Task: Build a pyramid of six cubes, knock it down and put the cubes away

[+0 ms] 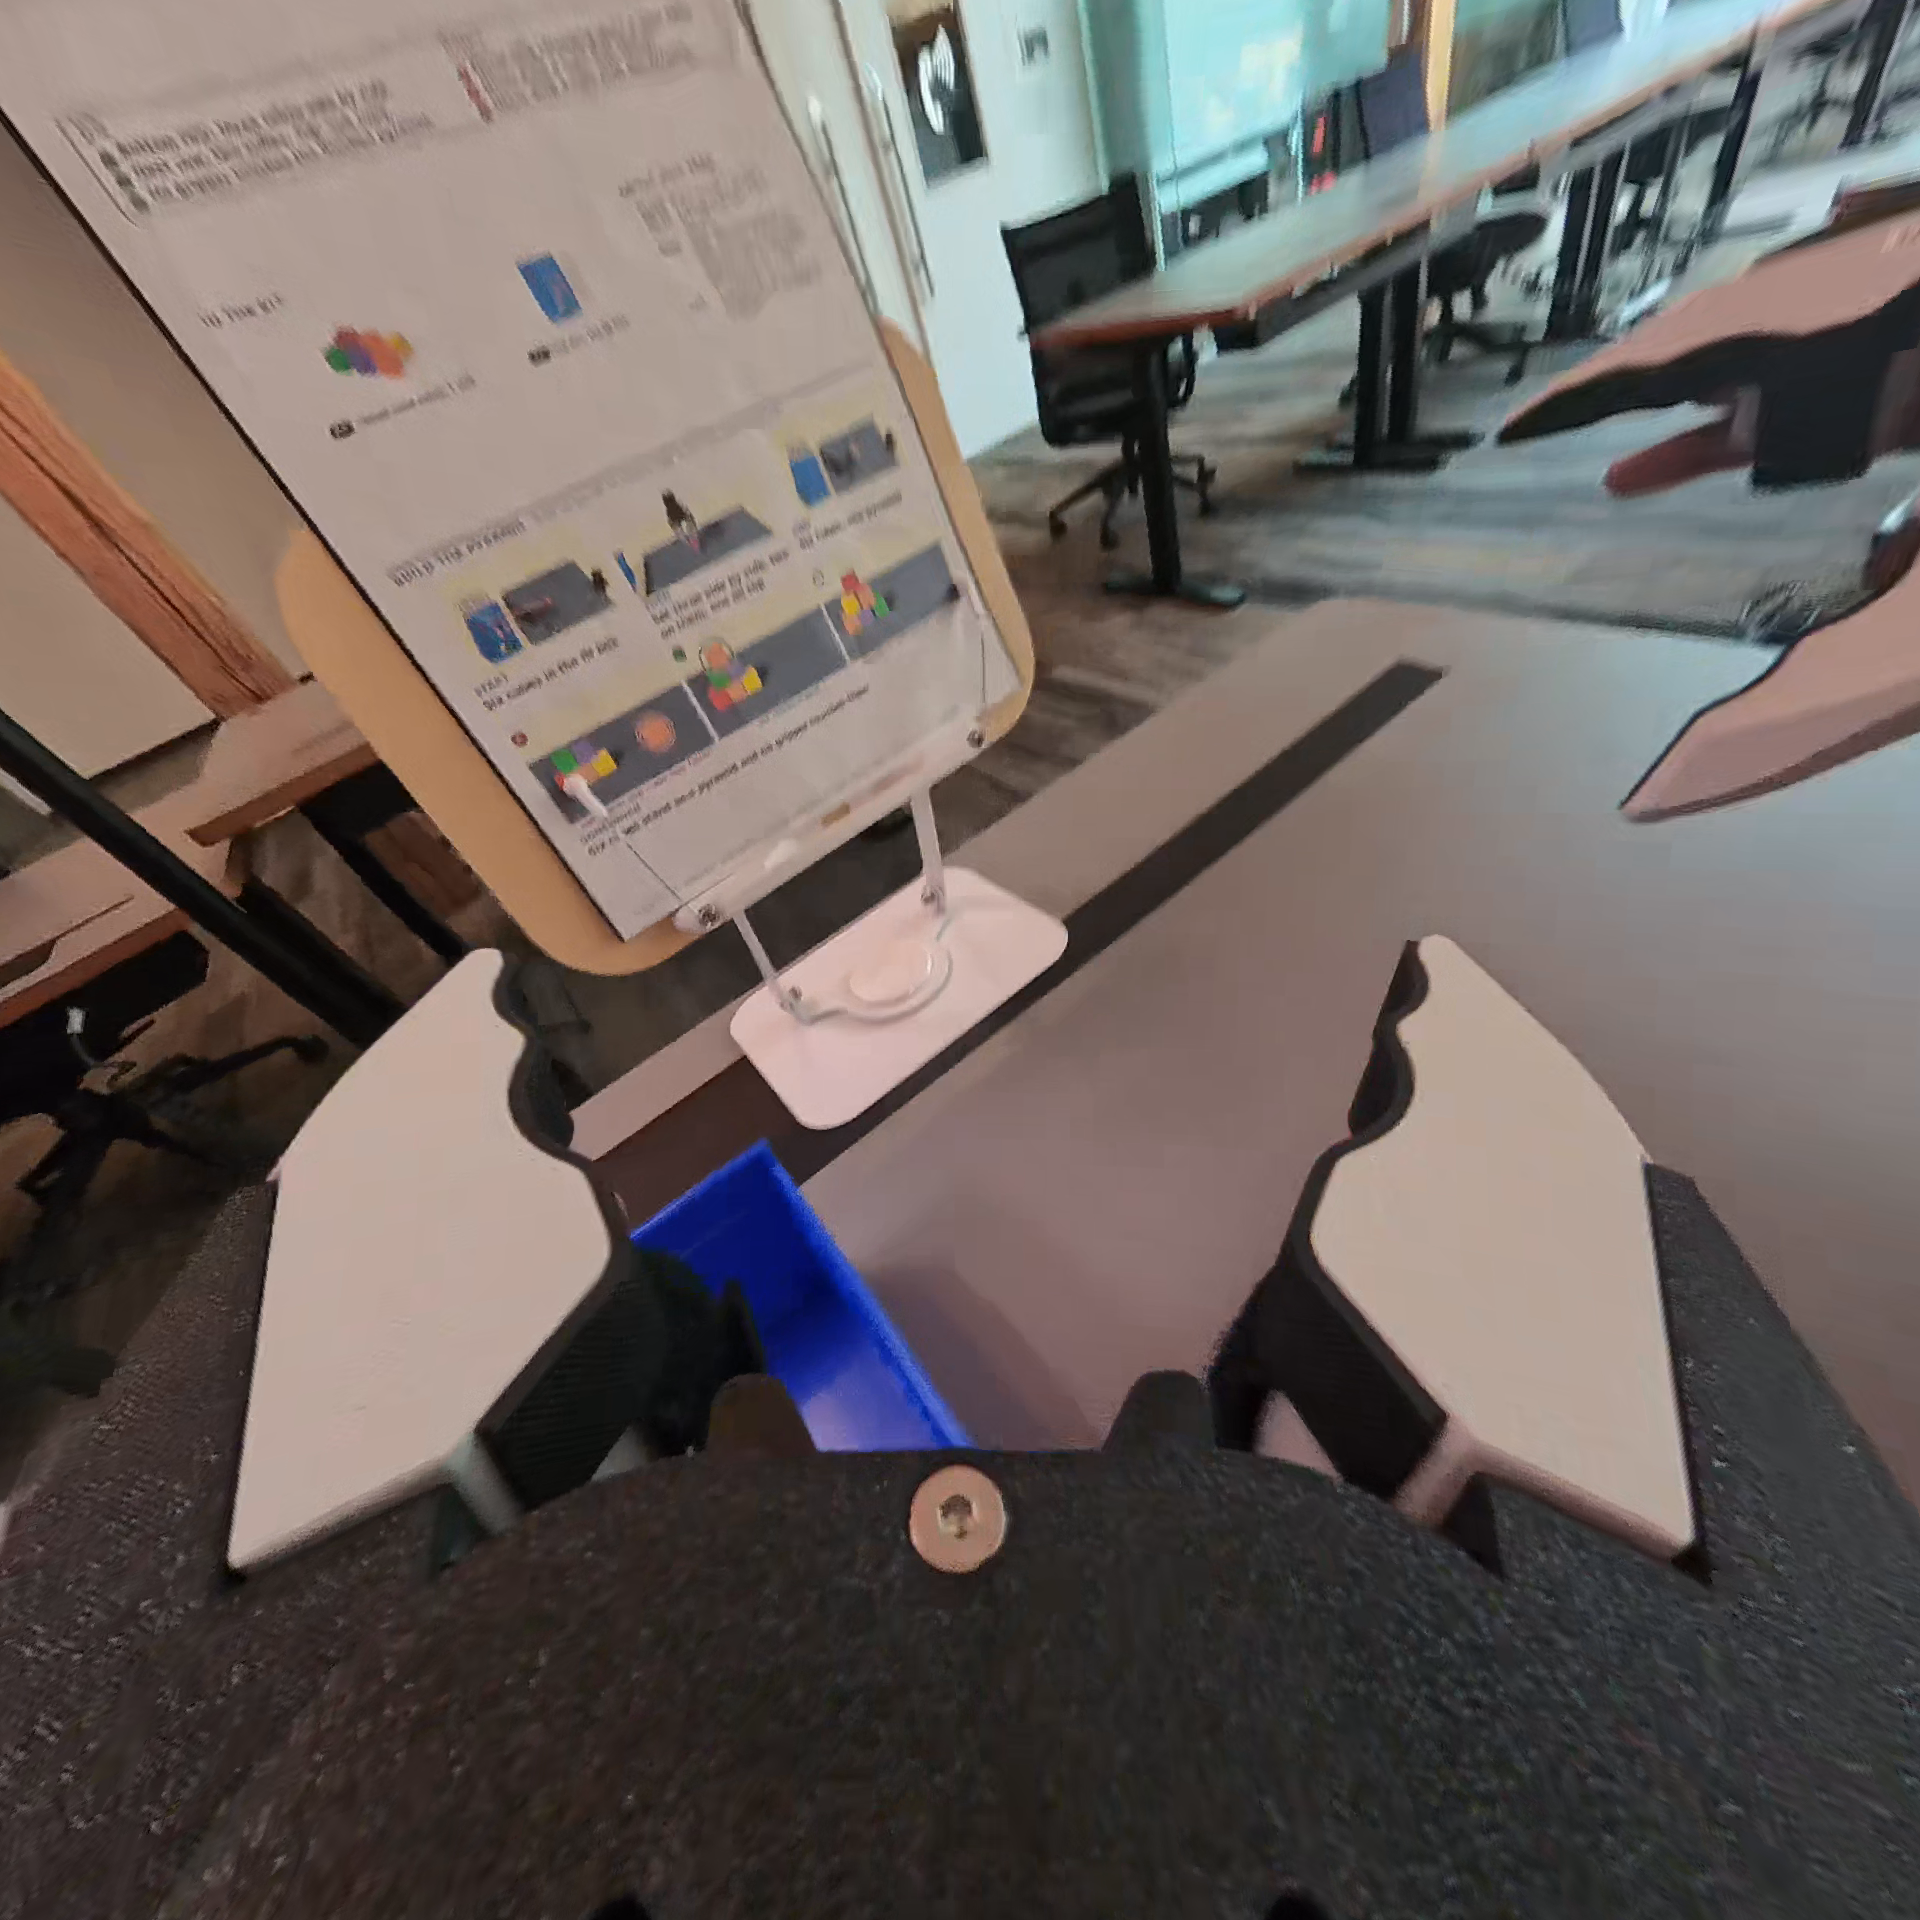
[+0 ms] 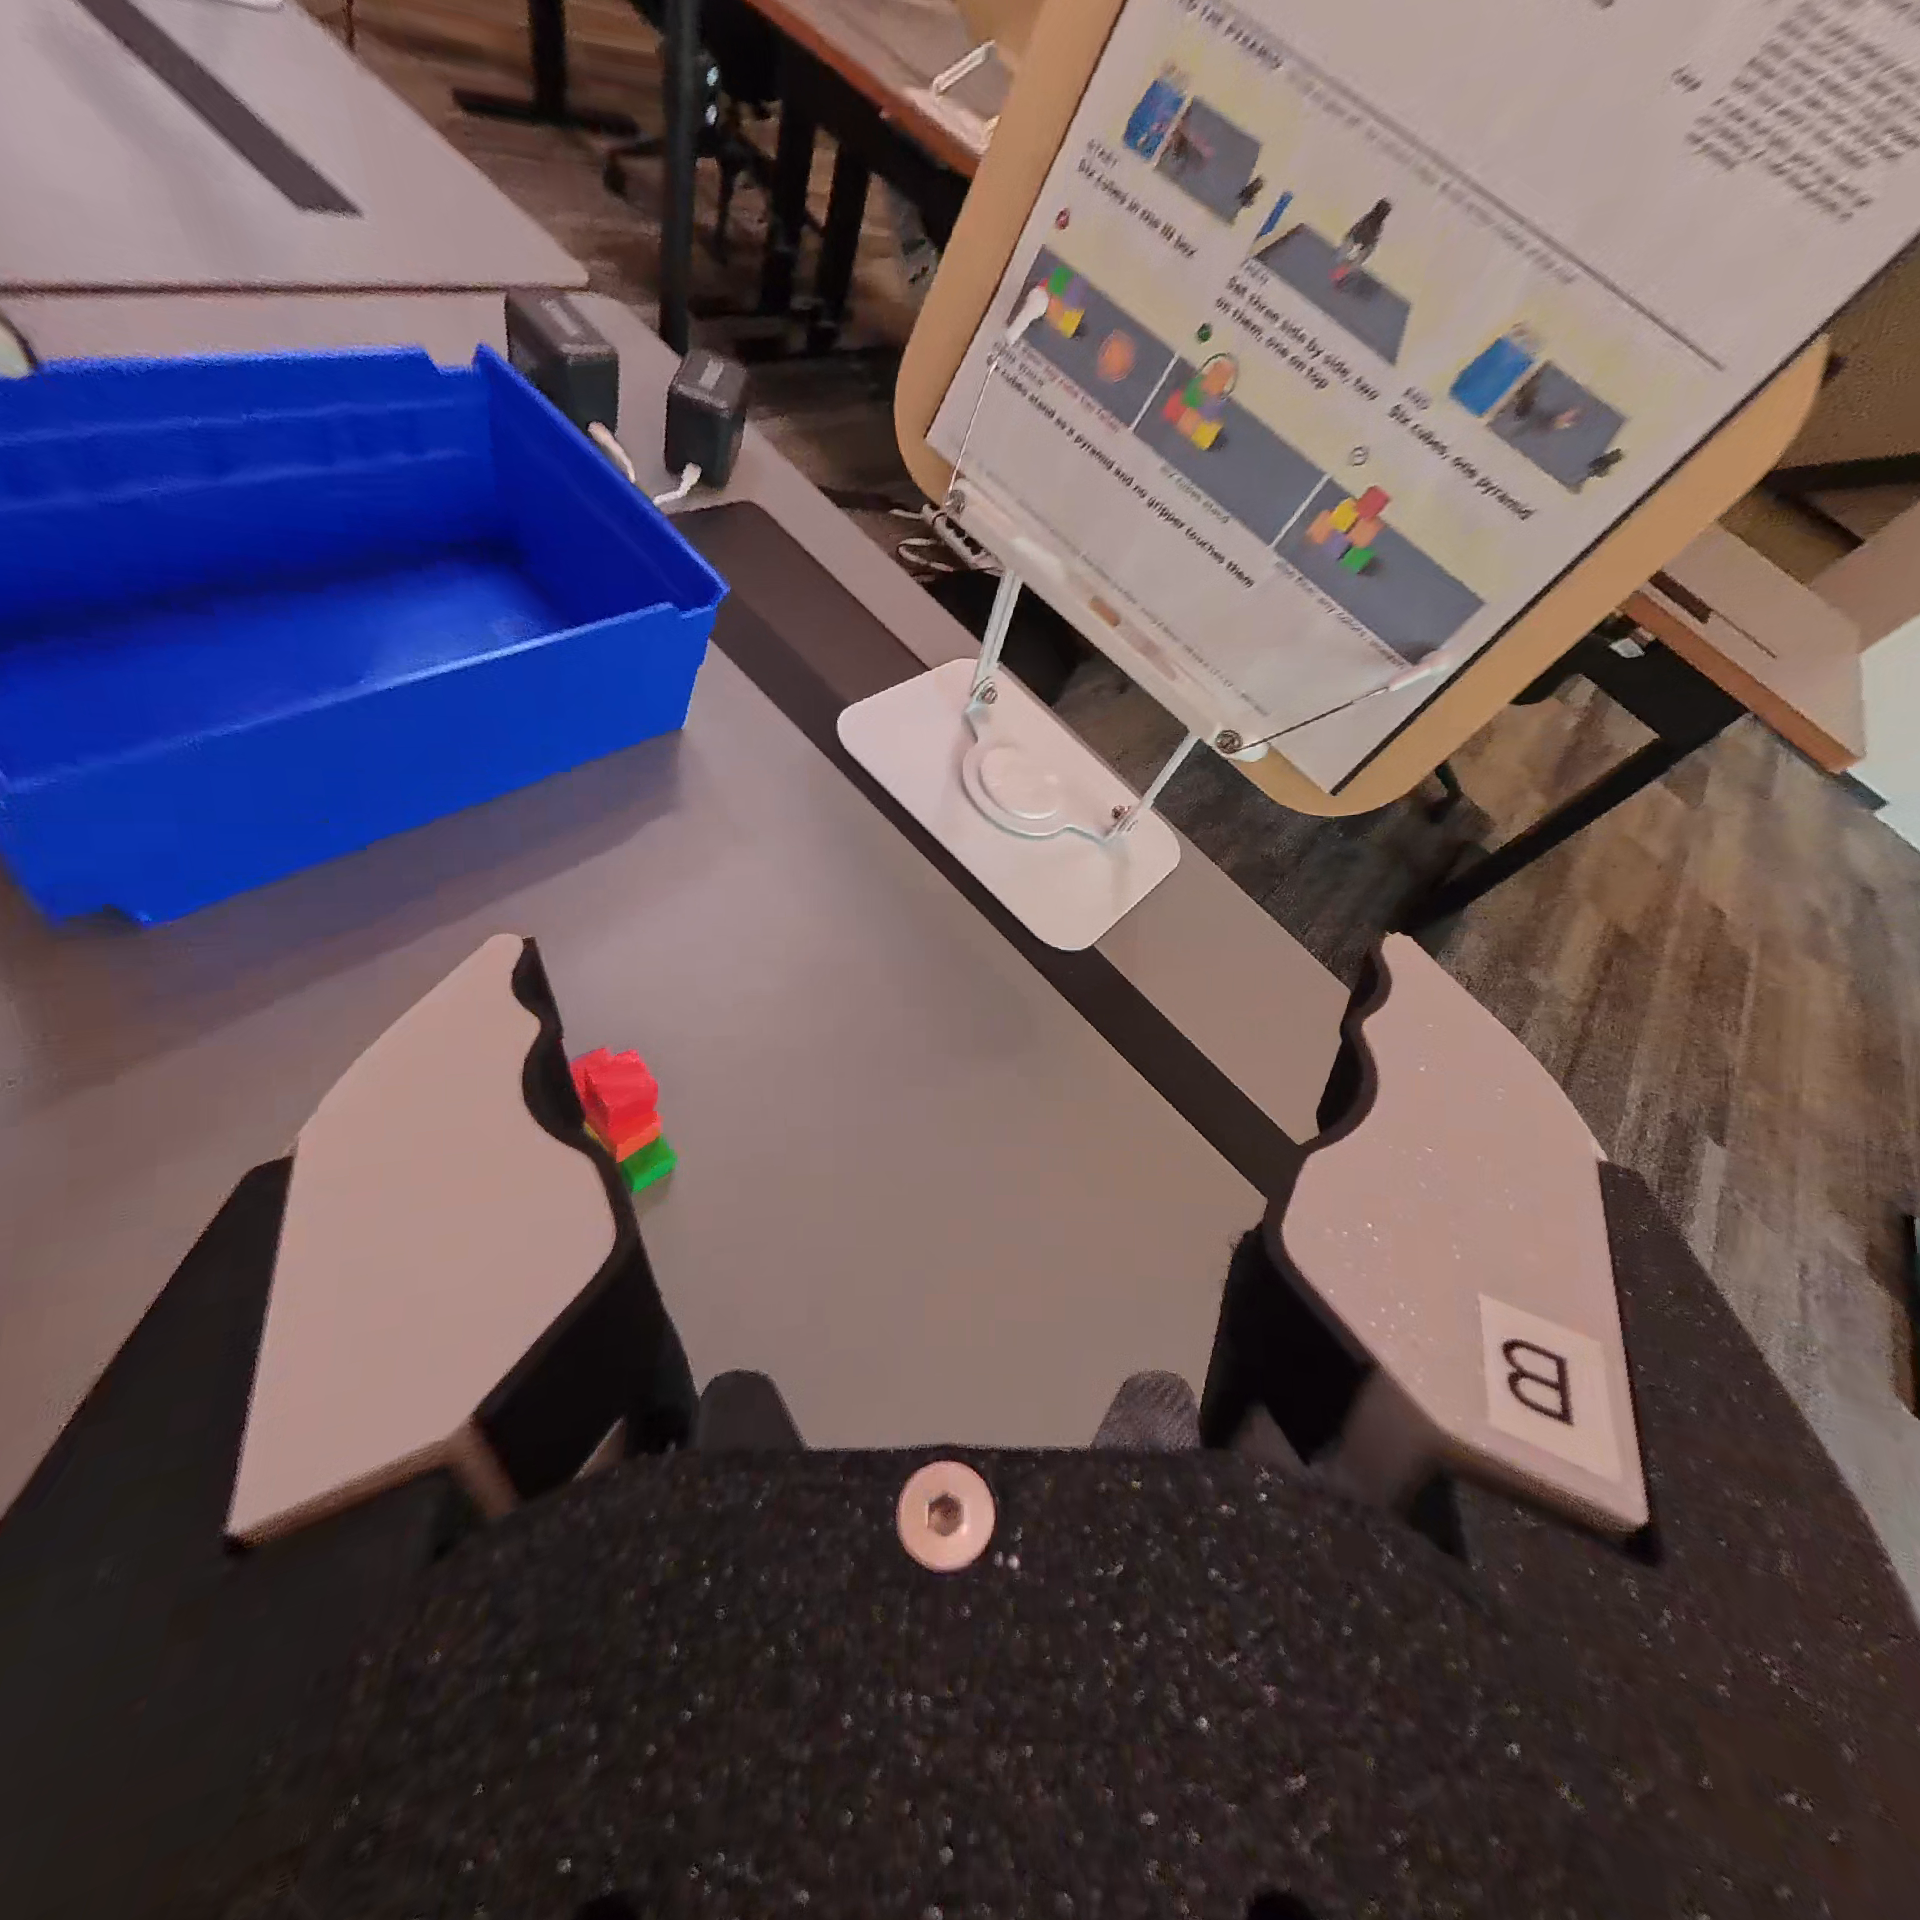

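Note:
In the right wrist view a small pile of cubes stands on the grey table (image 2: 883, 1195): a red cube (image 2: 618, 1086) on top, an orange one (image 2: 636, 1138) under it and a green one (image 2: 650, 1166) at the bottom. My right gripper's left finger hides the rest of the pile. My right gripper (image 2: 951, 966) is open and empty, above the table, with the pile at its left finger. The blue bin (image 2: 582, 665) stands at the far left, and the part of its inside that shows is empty. My left gripper (image 1: 961, 997) is open and empty above a corner of the bin (image 1: 800, 1288).
An instruction board on a white stand base (image 2: 1008, 800) stands at the table's far edge; it also shows in the left wrist view (image 1: 904, 997). Two black power adapters (image 2: 707, 416) sit behind the bin. Other desks and an office chair (image 1: 1091, 343) stand beyond. Between my right fingertips and the red cube (image 2: 618, 1086) there is roughly 20 centimetres.

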A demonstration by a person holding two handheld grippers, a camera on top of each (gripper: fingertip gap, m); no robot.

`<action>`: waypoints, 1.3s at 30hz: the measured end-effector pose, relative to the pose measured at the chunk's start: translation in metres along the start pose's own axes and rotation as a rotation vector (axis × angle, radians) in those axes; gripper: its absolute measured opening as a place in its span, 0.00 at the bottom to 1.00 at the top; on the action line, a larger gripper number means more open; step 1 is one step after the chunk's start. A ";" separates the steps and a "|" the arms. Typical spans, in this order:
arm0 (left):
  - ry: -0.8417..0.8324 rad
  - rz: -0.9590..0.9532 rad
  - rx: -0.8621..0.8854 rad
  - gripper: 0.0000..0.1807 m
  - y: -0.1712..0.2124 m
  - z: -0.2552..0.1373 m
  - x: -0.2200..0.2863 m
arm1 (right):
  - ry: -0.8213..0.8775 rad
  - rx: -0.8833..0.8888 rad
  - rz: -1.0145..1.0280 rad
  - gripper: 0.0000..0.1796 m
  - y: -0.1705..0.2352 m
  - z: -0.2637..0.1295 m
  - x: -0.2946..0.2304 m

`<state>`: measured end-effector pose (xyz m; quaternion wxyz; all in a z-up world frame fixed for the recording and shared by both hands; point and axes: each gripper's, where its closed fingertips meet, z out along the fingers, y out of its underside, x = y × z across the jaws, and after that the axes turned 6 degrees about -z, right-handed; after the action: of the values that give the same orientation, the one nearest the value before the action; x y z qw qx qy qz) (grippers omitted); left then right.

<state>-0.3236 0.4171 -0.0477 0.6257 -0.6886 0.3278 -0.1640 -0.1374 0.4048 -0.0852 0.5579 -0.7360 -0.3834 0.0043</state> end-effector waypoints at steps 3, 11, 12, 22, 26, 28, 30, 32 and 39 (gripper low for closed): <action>0.053 -0.047 0.117 0.81 -0.007 -0.008 0.034 | 0.014 0.054 0.071 0.77 0.003 -0.009 -0.012; 0.008 -0.185 0.232 0.81 0.063 0.018 0.101 | 0.215 0.257 0.465 0.73 0.050 0.019 -0.027; 0.009 -0.184 0.202 0.81 0.080 0.027 0.106 | 0.232 0.295 0.483 0.73 0.056 0.025 -0.029; 0.105 -0.303 0.055 0.81 0.163 0.059 0.107 | 0.244 0.411 0.392 0.59 0.103 0.052 -0.046; 0.084 -0.262 0.037 0.81 0.166 0.058 0.107 | 0.186 0.411 0.364 0.44 0.101 0.051 -0.057; 0.069 -0.236 0.045 0.81 0.165 0.057 0.106 | 0.176 0.385 0.320 0.15 0.103 0.052 -0.062; 0.070 -0.240 0.055 0.81 0.163 0.055 0.106 | 0.131 0.355 0.272 0.00 0.105 0.054 -0.072; 0.072 -0.260 0.062 0.81 0.163 0.055 0.106 | 0.088 0.339 0.253 0.00 0.105 0.056 -0.080; 0.083 -0.289 0.070 0.81 0.162 0.054 0.106 | 0.057 0.317 0.263 0.00 0.106 0.059 -0.085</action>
<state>-0.2520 0.3880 -0.2325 0.6050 -0.6991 0.2449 -0.2919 -0.1633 0.3960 -0.2310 0.6718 -0.6828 -0.2626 0.1166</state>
